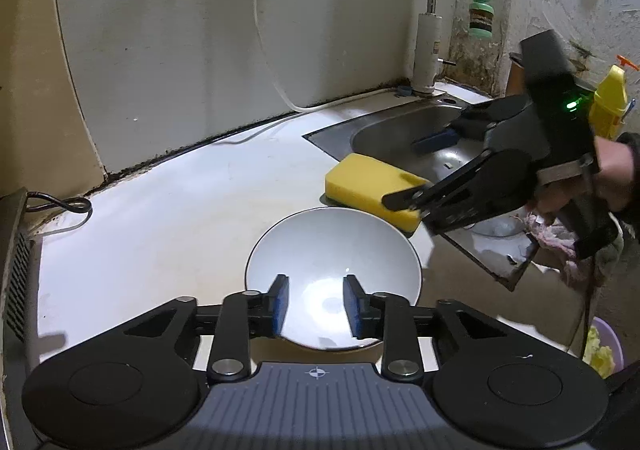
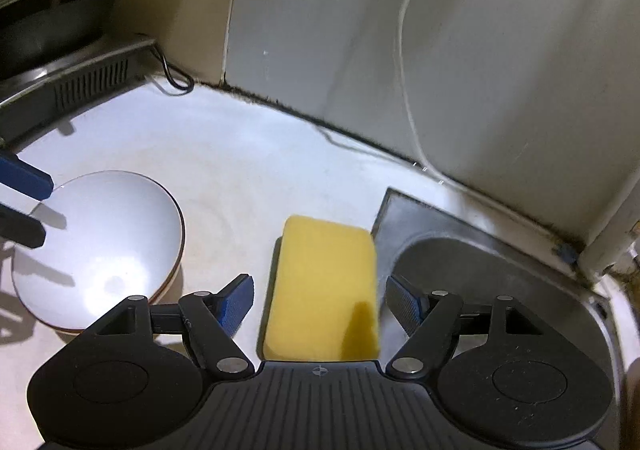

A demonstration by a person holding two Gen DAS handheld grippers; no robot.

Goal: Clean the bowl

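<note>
Left wrist view: the left claw [image 1: 316, 306] hangs over the near rim of the white bowl [image 1: 332, 250], its blue pads partly apart with nothing pressed between them — the bowl sits free on the pale table [image 1: 160, 218].
Left wrist view, far side: the right claw [image 1: 416, 170] reaches in from the right over the yellow sponge [image 1: 360, 182], which lies at the table's edge by the steel sink [image 1: 400, 126], under the tap [image 1: 436, 10].
Right wrist view: the right claw [image 2: 316, 306] stands wide open, pads either side of the sponge [image 2: 324, 290] but clear of it — probably lined up to grasp it or just letting go.
Right wrist view, bowl: the bowl [image 2: 100, 246] rests upright, well left of the sponge, likely parked within reach for wiping.
</note>
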